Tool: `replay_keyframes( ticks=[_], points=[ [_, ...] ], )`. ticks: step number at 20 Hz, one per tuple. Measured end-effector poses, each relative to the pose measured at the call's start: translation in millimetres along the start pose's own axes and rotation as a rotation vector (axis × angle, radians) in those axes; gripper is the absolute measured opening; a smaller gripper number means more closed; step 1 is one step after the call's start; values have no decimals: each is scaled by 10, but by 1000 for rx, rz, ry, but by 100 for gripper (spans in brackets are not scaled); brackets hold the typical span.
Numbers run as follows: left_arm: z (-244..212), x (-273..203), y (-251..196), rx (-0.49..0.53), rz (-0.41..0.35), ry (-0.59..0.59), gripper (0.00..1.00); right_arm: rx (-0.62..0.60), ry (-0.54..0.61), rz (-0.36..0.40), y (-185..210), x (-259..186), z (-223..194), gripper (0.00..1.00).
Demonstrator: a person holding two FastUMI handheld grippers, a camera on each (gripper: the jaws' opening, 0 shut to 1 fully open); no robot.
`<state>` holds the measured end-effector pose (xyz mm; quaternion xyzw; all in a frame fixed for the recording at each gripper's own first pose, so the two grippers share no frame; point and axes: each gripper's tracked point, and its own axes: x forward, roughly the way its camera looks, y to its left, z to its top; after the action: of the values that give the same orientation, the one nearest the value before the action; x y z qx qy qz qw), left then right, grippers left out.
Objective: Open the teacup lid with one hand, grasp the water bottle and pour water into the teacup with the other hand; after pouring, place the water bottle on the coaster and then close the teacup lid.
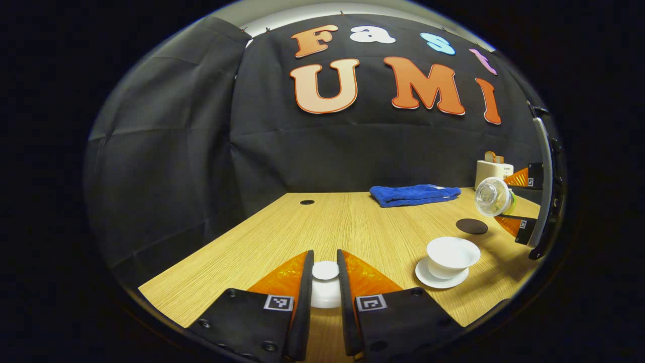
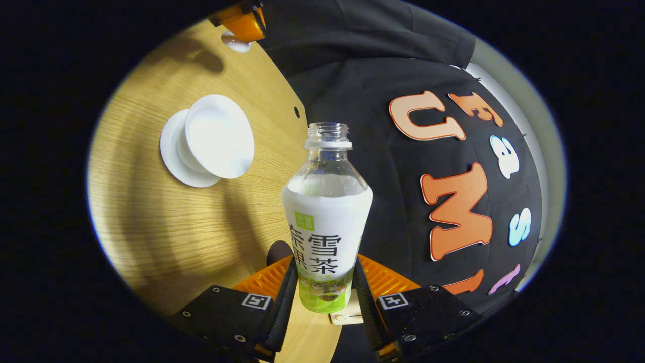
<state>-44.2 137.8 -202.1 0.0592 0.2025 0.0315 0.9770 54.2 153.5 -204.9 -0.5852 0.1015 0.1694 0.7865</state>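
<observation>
Sitting clamped between right tongs (image 2: 322,287): bottle (image 2: 326,222).

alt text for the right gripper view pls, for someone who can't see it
The right gripper is shut on an uncapped water bottle, tilted toward the wooden table. Past the bottle's mouth stands an open white teacup on its saucer. At the top edge the other gripper's fingers hold the white lid.

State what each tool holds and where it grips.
Left tool clamps the teacup lid by its knob and sides. Right tool clamps the water bottle around its lower body.
</observation>
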Motion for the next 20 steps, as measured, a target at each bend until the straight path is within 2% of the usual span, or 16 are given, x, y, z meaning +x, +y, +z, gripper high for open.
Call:
replay_keyframes(
  ticks=[1, 4, 5, 8, 9, 10, 20],
  points=[
    [-10, -2, 5, 1, 2, 0, 34, -35, -2, -20, -18, 0, 6, 63],
    [-34, -12, 23, 2, 3, 6, 30, -127, -12, -44, 9, 13, 5, 63],
    [-31, -21, 32, 5, 4, 4, 34, -145, -15, -42, 22, 13, 2, 63],
    [6, -30, 51, 14, 6, -1, 31, -196, -20, -54, 42, 3, 14, 63],
    [12, -23, 57, 15, 5, -2, 31, -217, -27, -63, 38, -2, 30, 60],
    [2, -15, 54, 13, 5, -3, 31, -241, -30, -72, 62, -1, 19, 63],
    [12, -29, 34, 17, -2, -2, 31, -387, -59, -148, -124, 67, 30, 63]
  ],
)
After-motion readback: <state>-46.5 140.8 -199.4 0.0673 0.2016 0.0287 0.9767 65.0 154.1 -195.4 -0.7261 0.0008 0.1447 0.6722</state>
